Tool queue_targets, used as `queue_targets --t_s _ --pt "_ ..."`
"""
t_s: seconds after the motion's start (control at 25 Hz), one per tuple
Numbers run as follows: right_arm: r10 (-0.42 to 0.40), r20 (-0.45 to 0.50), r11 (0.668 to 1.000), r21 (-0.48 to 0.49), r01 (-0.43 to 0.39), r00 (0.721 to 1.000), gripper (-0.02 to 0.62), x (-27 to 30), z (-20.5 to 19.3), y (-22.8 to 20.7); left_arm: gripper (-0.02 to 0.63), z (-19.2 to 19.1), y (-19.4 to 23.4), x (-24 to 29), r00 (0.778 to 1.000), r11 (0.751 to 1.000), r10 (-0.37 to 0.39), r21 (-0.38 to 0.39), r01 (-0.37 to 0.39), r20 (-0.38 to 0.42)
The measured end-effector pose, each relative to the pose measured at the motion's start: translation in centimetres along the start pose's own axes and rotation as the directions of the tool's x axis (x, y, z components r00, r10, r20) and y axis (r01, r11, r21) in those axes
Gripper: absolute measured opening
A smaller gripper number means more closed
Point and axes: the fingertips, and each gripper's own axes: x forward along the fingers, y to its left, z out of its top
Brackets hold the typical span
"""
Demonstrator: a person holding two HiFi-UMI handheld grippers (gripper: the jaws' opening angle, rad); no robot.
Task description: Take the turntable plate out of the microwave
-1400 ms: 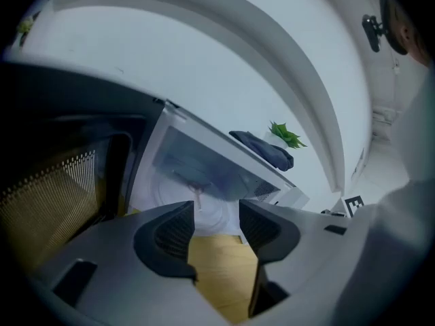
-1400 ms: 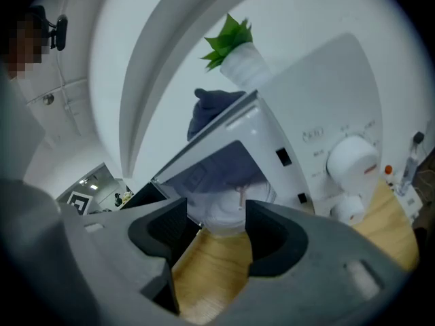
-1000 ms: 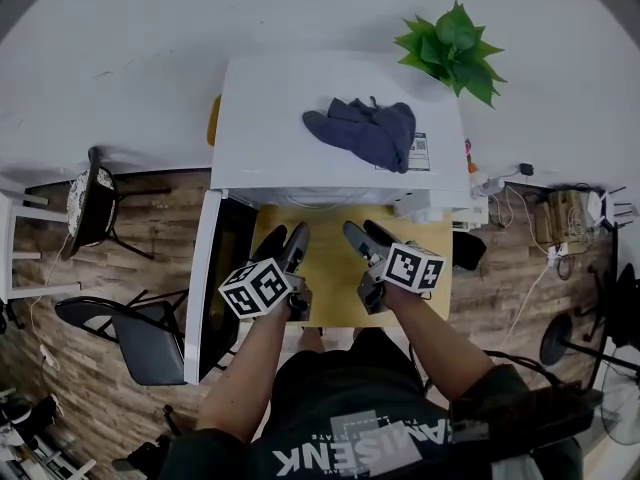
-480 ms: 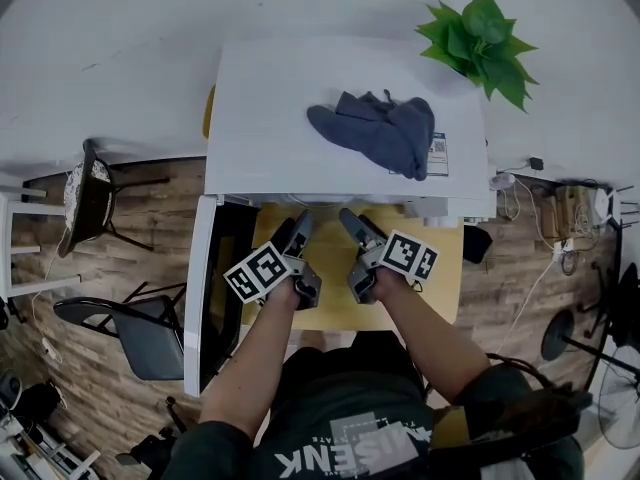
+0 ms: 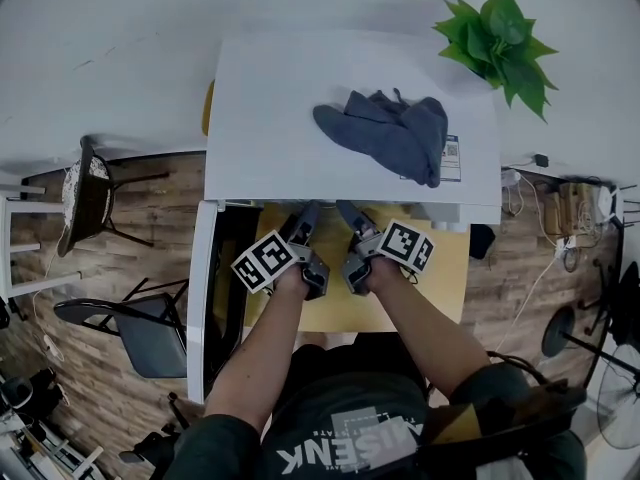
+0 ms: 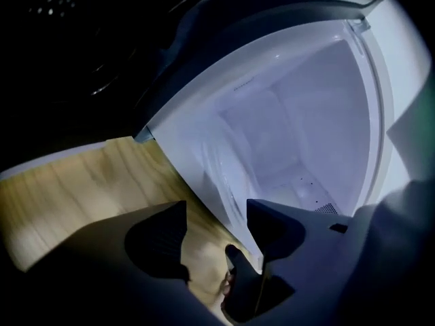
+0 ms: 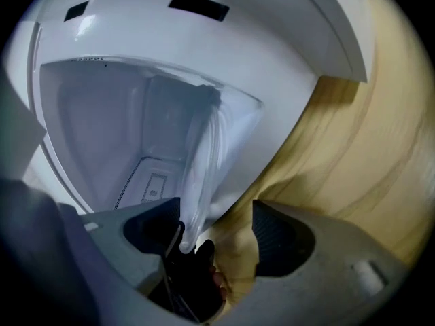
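Observation:
The white microwave [image 5: 280, 118] stands on a wooden table [image 5: 340, 308] with its door [image 5: 205, 298] swung open to the left. Both grippers reach into its mouth side by side. The clear glass turntable plate [image 7: 204, 155] shows edge-on against the white cavity. Its near rim lies in the gap of my right gripper [image 7: 214, 216], close to one finger, with the jaws wide apart and not pressing. In the left gripper view the plate [image 6: 228, 161] is faint, its rim running down between the wide jaws of my left gripper [image 6: 214, 209]. From the head view, left gripper [image 5: 305, 218] and right gripper [image 5: 350, 218] have their tips under the microwave's top edge.
A blue-grey cloth [image 5: 385, 133] lies on the microwave's top. A green plant [image 5: 500, 43] stands at the back right. Two dark chairs [image 5: 90, 198] [image 5: 140, 333] are on the wooden floor at the left. Cables and a socket strip [image 5: 560, 218] lie at the right.
Both hands have moved forward into the microwave's mouth and drawn closer together. Both grippers have rolled, shown by their marker cubes turning.

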Motion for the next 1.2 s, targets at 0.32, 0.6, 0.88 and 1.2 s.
queue_targets --t_s 0.32,0.6,0.88,1.2 --pt "0.007 0.033 0.994 0.109 -0.010 0.999 0.307 1.1 0.7 -0.1 0.261 0.5 0.0 1.0 0.999 0.997 -0.036 -0.067 0.037 0.017" --pt "0.023 0.037 0.987 0.160 -0.029 0.999 0.228 1.2 0.7 -0.2 0.261 0.6 -0.1 1.5 0.997 0.991 -0.075 -0.112 0.076 0.013" --pt "0.054 0.024 0.987 0.152 -0.057 0.998 0.194 0.5 0.0 0.1 0.188 0.0 -0.6 0.9 0.995 0.991 -0.096 -0.093 0.096 0.003" --pt "0.104 0.017 0.988 0.116 -0.105 0.994 0.069 -0.6 -0.6 1.2 0.128 -0.8 -1.2 -0.1 0.994 0.993 -0.106 -0.053 0.106 0.009"
